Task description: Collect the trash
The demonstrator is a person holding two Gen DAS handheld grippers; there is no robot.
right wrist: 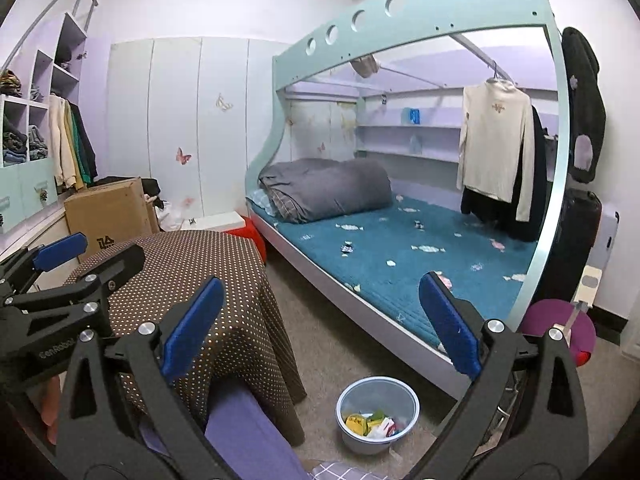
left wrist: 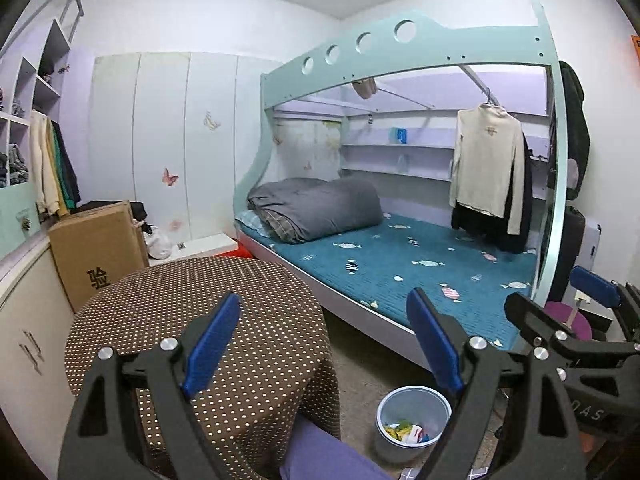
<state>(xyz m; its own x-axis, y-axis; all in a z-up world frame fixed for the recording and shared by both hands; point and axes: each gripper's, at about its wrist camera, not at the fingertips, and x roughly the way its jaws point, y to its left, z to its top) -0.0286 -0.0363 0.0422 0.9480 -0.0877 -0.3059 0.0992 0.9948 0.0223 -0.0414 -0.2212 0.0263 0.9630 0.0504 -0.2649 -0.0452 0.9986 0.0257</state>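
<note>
One small round pale-grey plastic bin [right wrist: 378,412] is seen on the floor between the bed's edge and the draped table, holding a heap of crumpled yellow, green and white wrappers [right wrist: 370,424]. Two grippers are held above it, the left gripper [left wrist: 324,340] and right gripper [right wrist: 320,320], each spread wide and empty. One round table under a brown dotted cloth [left wrist: 192,320] and one teal bed [left wrist: 400,264] are visible.

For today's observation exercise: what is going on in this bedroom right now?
A person holds a gripper in each hand; the left gripper and right gripper are both open and empty, raised over the polka-dot table. The bin on the floor already holds wrappers. Nothing is being carried.
</note>
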